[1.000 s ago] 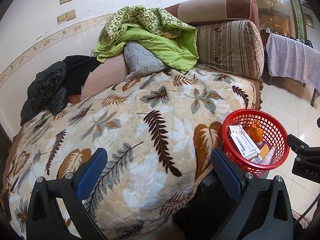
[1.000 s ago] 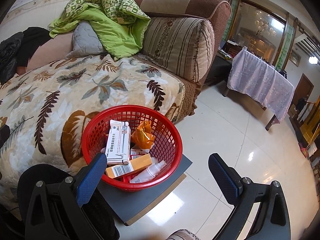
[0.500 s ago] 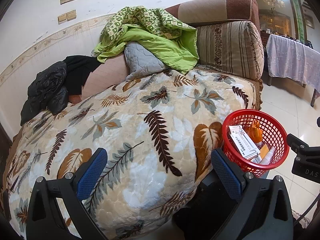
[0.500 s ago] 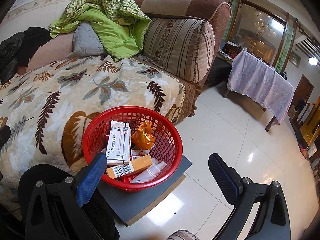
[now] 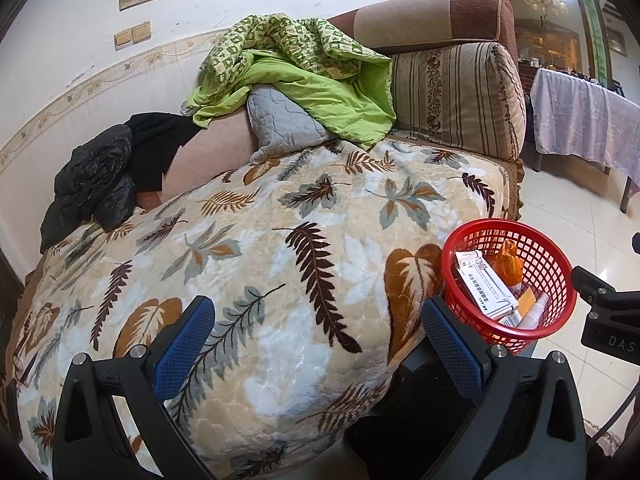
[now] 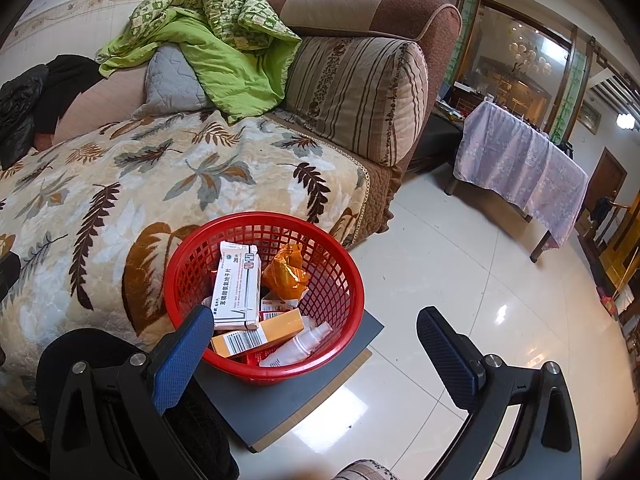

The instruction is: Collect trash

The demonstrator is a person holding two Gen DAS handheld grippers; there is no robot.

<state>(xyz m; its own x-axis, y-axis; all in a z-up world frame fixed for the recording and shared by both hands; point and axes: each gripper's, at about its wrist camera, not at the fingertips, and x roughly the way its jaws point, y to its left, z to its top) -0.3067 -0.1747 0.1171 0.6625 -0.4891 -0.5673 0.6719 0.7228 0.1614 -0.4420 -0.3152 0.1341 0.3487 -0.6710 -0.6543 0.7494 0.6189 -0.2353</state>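
We see both grippers, left gripper (image 5: 316,344) & right gripper (image 6: 316,354), jaws apart, empty. Red basket (image 6: 340,248) w/ trash sits near right beside sofa (image 5: 280,240); light, stiff plastic, so grab by rim.

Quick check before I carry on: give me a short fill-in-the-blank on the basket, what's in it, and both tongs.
1. The trash sits in a basket coloured ____.
2. The basket rests on a flat grey board that lies on the tiled ____.
3. Both the left tongs and the right tongs are ____ and hold nothing.
4. The white medicine box leans beside a crumpled wrapper coloured ____.

Missing words: red; floor; open; orange
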